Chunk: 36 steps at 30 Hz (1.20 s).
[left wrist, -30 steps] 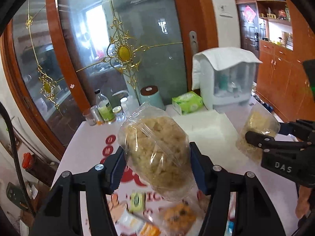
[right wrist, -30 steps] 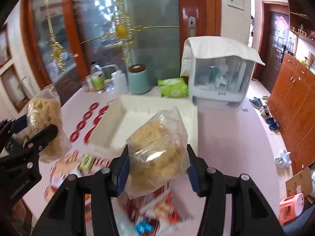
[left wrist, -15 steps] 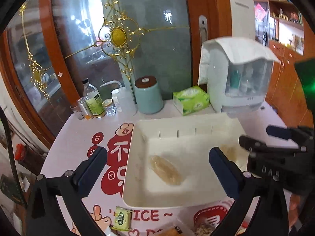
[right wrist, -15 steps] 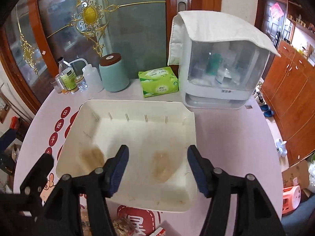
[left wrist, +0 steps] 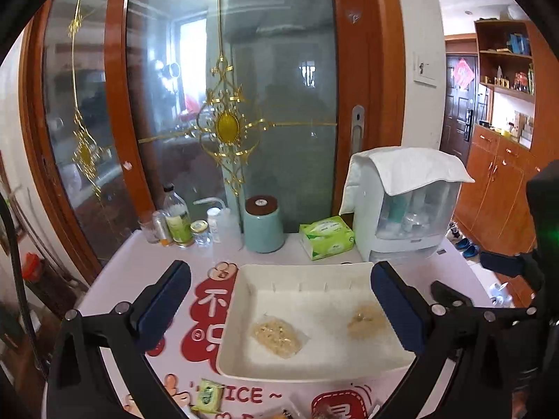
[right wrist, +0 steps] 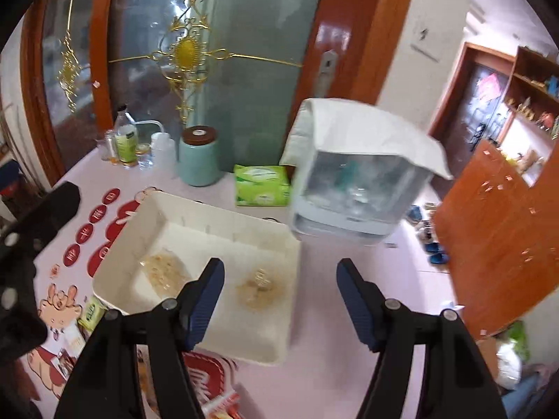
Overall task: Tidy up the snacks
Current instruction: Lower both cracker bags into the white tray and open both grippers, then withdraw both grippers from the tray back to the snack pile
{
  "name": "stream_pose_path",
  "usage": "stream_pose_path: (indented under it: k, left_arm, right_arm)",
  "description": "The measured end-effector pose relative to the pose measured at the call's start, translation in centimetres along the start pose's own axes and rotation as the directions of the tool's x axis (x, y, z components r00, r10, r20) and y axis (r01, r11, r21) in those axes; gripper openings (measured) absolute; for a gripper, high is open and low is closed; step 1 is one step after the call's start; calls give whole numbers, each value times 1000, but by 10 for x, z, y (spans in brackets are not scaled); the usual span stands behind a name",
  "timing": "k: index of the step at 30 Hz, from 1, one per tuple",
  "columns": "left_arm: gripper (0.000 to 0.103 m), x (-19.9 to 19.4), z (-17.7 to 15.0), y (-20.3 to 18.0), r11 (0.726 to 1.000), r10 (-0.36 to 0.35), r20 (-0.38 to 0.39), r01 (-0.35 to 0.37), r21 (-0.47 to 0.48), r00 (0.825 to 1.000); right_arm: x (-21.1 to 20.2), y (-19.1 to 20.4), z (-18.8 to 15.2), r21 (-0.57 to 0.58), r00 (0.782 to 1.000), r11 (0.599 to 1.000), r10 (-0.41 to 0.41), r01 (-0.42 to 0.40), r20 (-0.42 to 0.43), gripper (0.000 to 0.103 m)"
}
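Glass doors close off the far edge of the surface (left wrist: 115,272), where bottles (left wrist: 178,223) and a tissue box (left wrist: 326,235) crowd. Both snack bags (left wrist: 277,337) (left wrist: 365,319) lie inside the white tray (left wrist: 304,269). The left gripper (left wrist: 279,309) and right gripper (right wrist: 277,296) hang spread and empty. A careless sweep could catch the tray's near rim. Loose snacks (left wrist: 209,396) sit at the near edge; open room lies right.
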<state>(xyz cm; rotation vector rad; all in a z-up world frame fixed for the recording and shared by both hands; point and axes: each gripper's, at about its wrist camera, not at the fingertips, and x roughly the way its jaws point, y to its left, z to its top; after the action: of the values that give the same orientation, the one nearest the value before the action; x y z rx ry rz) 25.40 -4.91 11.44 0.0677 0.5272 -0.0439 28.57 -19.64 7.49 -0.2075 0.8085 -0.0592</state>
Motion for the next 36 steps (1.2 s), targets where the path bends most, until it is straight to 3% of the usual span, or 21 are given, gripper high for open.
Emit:
stream_pose_path:
  k: [2, 9, 14, 22, 29, 36]
  left_arm:
    - [103, -13, 2, -2, 1000, 10, -6, -10, 5, 1000]
    - [103, -59, -8, 3, 997, -64, -95, 59, -45, 993]
    - [103, -96, -34, -4, 997, -64, -86, 68, 42, 994]
    - [103, -150, -100, -11, 976, -143, -95, 156, 152, 985]
    - [103, -165, -152, -4, 969, -142, -124, 163, 188, 982]
    - [103, -153, -202, 15, 967, -114, -168, 148, 205, 979]
  right_arm:
    - [-13, -6, -1, 2, 1000, 1000, -4, 4, -15, 67]
    - [-60, -37, -26, 69, 998, 996, 62, -60, -28, 69]
    - [-84, -44, -59, 59, 997, 995, 75, -75, -8, 70]
    - [-102, -20, -131, -27, 989, 989, 145, -144, 14, 70]
    - [-108, 3, -182, -56, 976, 975, 218, -217, 10, 70]
    - [-104, 20, -222, -39, 956, 955, 292, -292, -13, 70]
